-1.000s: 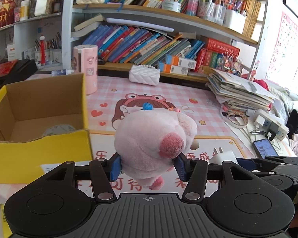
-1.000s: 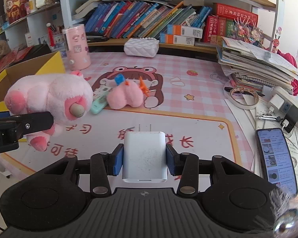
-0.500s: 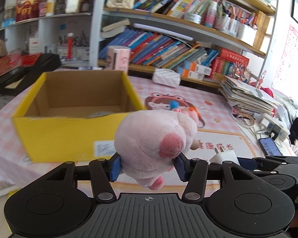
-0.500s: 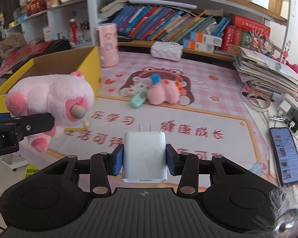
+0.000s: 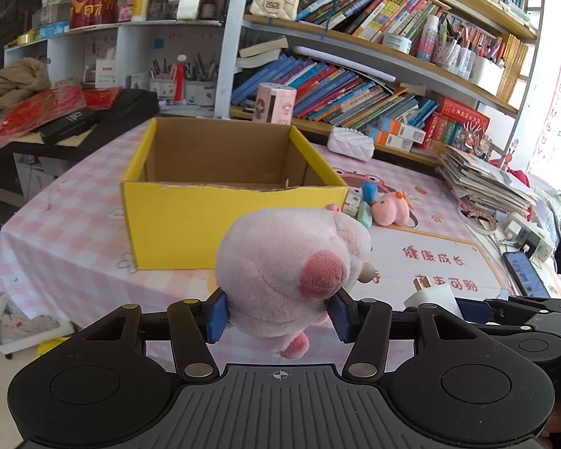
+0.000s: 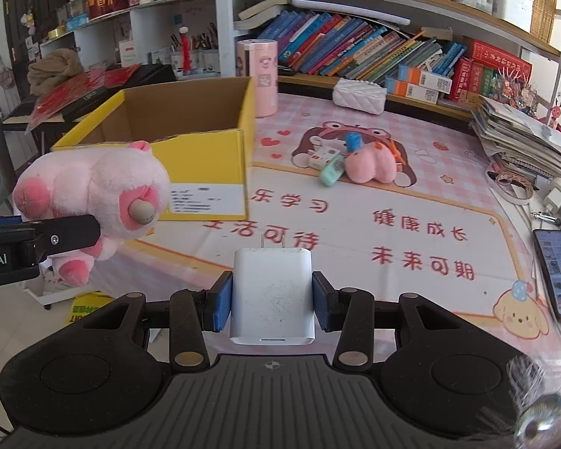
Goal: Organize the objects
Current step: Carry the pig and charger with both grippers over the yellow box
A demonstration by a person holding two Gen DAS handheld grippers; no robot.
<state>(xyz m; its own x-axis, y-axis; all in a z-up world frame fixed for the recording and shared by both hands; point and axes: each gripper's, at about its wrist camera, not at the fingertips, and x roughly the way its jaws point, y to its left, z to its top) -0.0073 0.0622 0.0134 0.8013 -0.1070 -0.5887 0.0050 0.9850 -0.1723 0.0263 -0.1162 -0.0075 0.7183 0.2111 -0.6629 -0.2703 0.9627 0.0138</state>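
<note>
Two grippers, each loaded, held above the near edge of the tabletop (image 6: 355,202). Far left: open yellow box (image 5: 190,217) standing on the pink checked cloth, its inside hidden from both views. Left gripper (image 5: 278,308): jaws clamped on a pink plush pig (image 5: 288,265), held clear of the tabletop just in front of the box. Right gripper (image 6: 271,295): jaws closed on a white charger (image 6: 271,292), prongs pointing forward, beside the pig. Centre right, on the printed mat: small pink plush (image 6: 370,166) touching a mint case (image 6: 331,174) and other small items. Far right: phone (image 6: 555,273) lying flat near the tabletop edge.
</note>
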